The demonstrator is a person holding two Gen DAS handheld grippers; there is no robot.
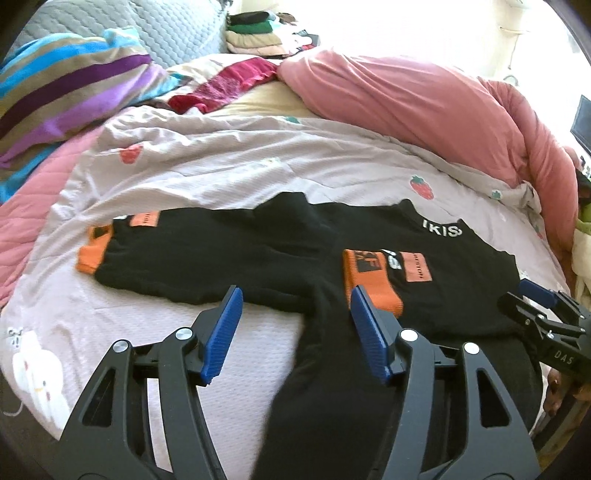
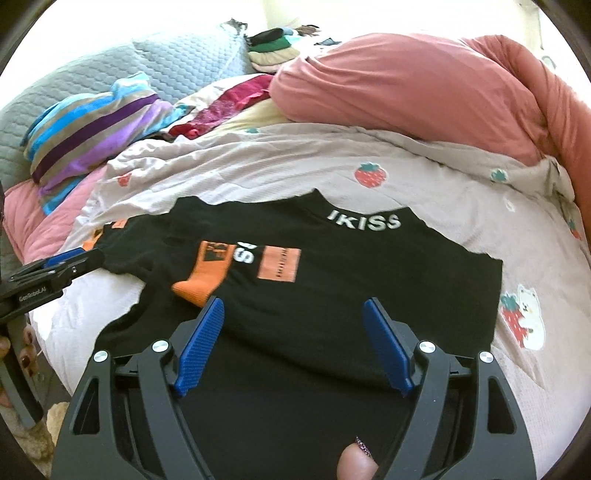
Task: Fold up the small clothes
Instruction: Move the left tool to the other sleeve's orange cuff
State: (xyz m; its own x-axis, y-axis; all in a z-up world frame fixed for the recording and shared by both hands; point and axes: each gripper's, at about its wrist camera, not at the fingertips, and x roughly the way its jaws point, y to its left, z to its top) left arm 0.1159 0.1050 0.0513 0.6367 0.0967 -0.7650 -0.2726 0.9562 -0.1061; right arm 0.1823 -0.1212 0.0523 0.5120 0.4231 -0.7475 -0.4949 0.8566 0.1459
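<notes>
Blue-padded fingers of the left gripper [image 1: 295, 332] fill the foreground of the left wrist view, jaws spread apart with nothing pinched between them; black cloth lies below the gap, clear of the pads. Likewise, the right gripper [image 2: 293, 345] stands wide open and empty above the garment, with a fingertip [image 2: 356, 463] of the person visible at the lower edge of that view.

Task item: a black long-sleeved top [image 1: 436, 295], spread flat on the bed's pale strawberry-print quilt [image 1: 240, 166]. White lettering "IKISS" runs across the neck band. One sleeve is folded inward so that its orange ribbed cuff [image 2: 201, 280] rests on the chest, just beside an orange rectangular patch [image 2: 279, 264] and partly hidden white letters. The other sleeve extends sideways, ending in a second orange cuff [image 1: 92, 254] on the quilt, with a similar orange patch near it. The lower body of the top reaches toward the cameras, beneath both grippers.

Background: a pink duvet [image 1: 424, 107] bunched along the far side, a striped pillow [image 1: 70, 88], a crumpled red garment [image 1: 225, 86], a grey quilted headboard [image 2: 177, 62], and a stack of folded clothes [image 1: 255, 35].
</notes>
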